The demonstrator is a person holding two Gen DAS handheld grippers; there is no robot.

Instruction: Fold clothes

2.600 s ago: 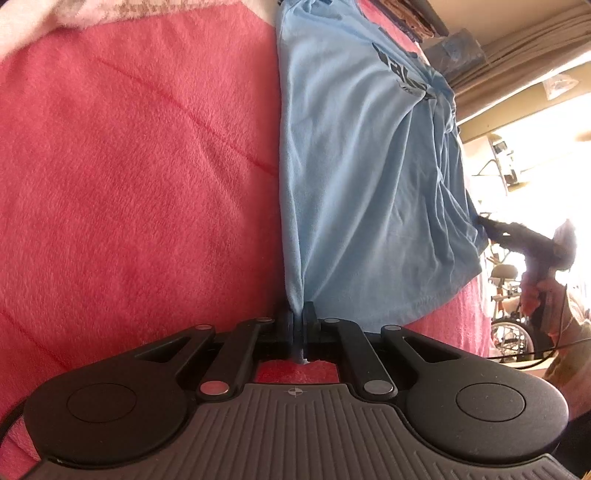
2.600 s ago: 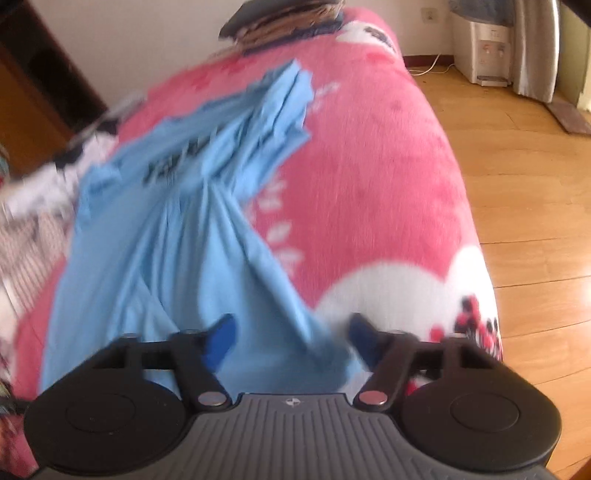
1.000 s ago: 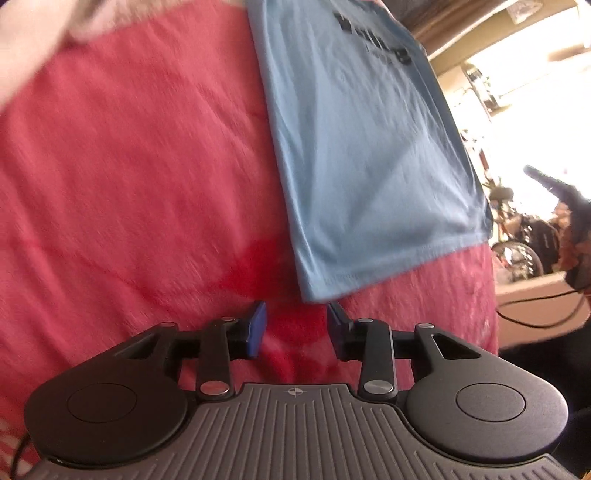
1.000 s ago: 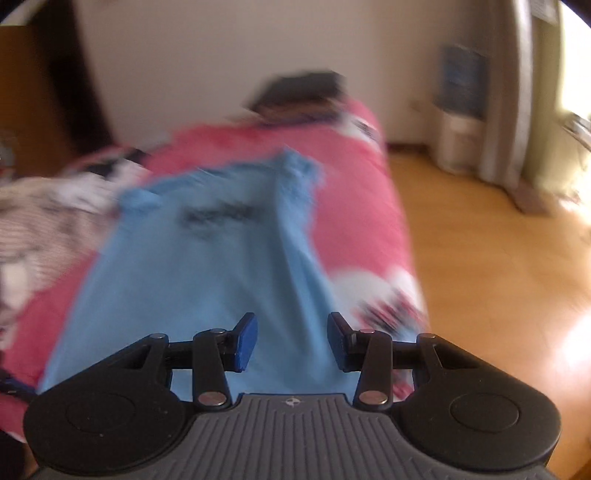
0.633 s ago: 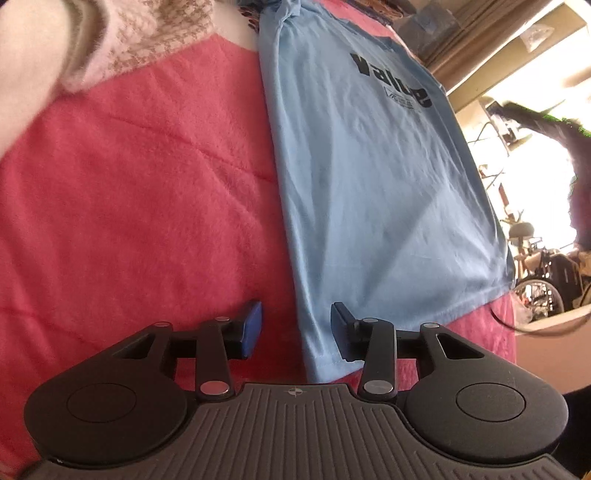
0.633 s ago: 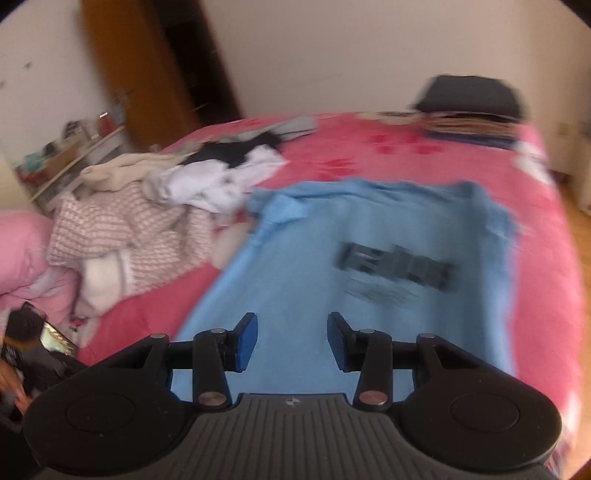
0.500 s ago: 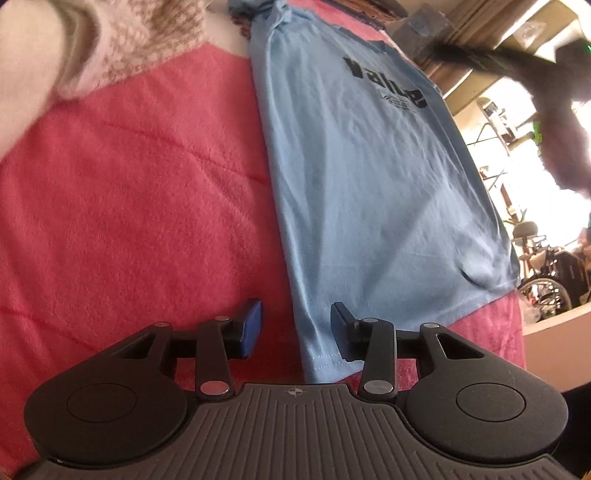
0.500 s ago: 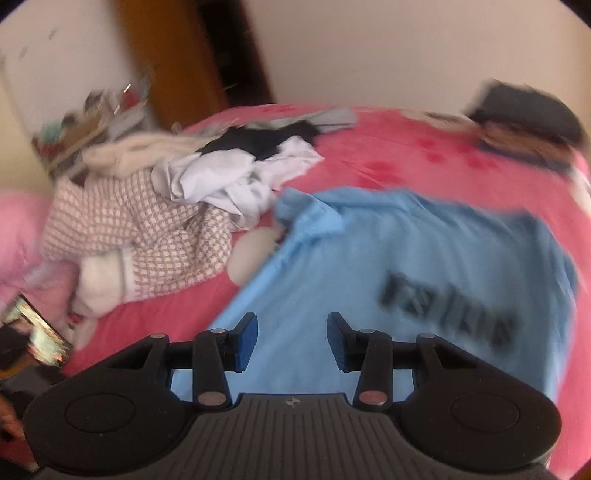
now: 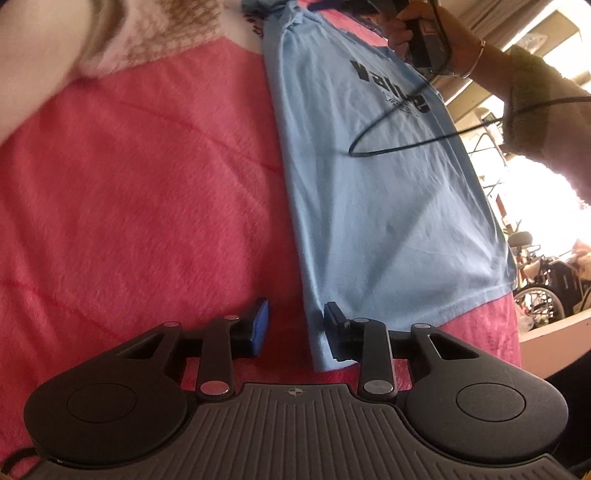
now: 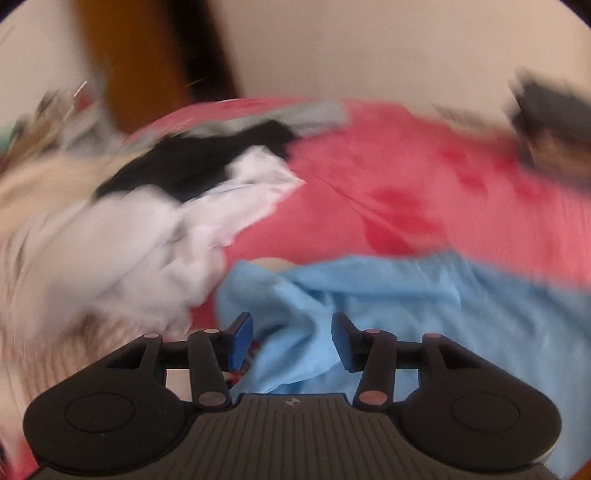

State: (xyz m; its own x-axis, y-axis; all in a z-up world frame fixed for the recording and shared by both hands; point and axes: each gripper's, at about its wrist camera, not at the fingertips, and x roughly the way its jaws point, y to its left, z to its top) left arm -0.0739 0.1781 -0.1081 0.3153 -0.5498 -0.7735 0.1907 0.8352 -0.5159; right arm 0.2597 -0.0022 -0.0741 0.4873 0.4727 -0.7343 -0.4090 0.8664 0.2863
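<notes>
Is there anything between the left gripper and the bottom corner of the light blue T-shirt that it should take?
Nothing visible. The left gripper is open, its jaws have just been closing, and the hem corner of the light blue T-shirt already lies between them on the pink blanket. A black cable crosses the shirt farther up, not here.

My right wrist view smears: the clothes pile (image 10: 155,236) and dark stack (image 10: 550,122) lose detail; the blue T-shirt (image 10: 424,314) runs off-frame; left view crops the white knit (image 9: 92,33).
</notes>
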